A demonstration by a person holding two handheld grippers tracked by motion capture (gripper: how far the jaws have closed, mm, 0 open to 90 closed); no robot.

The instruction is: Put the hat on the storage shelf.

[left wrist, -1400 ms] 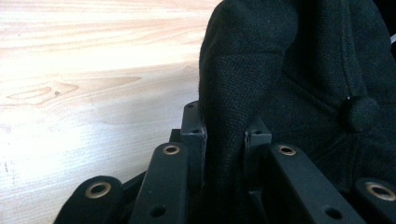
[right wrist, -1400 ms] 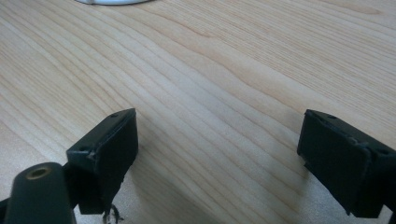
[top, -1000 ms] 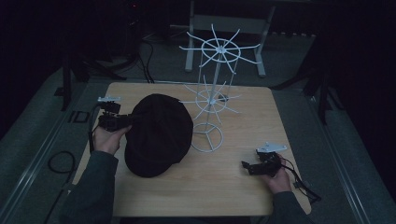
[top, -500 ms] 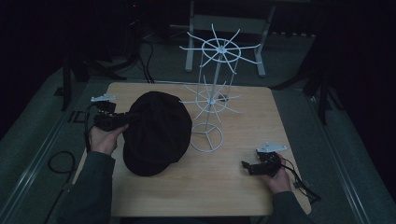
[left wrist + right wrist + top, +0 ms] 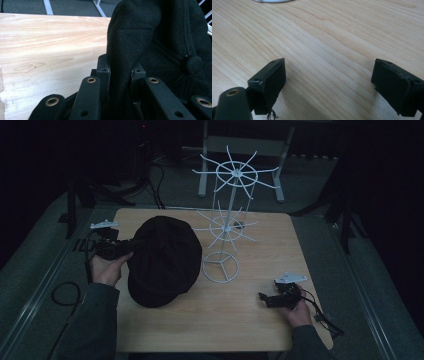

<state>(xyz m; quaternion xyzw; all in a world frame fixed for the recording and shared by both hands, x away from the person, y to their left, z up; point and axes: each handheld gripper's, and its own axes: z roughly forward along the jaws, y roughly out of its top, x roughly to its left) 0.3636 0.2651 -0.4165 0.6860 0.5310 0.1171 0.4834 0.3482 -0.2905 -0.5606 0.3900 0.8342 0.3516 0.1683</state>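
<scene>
A black cloth cap point(image 5: 162, 260) lies on the left half of the wooden table point(image 5: 260, 240). My left gripper point(image 5: 131, 245) comes in from the cap's left side and is shut on a fold of its edge. In the left gripper view, the dark fabric of the cap point(image 5: 160, 37) is pinched between the two jaws of the left gripper point(image 5: 121, 67). My right gripper point(image 5: 264, 297) rests low near the table's front right, pointing left. Its jaws stand wide apart over bare wood in the right gripper view point(image 5: 328, 82), with nothing between them.
A white wire display rack point(image 5: 227, 227) with two tiers of radiating arms stands mid-table just right of the cap, on a ring base point(image 5: 220, 267). The edge of that base point(image 5: 269, 0) lies ahead of the right gripper. Dark floor and cables surround the table.
My left gripper has drifted slightly to the left, drawing the cap's edge with it. The right gripper has not moved.
</scene>
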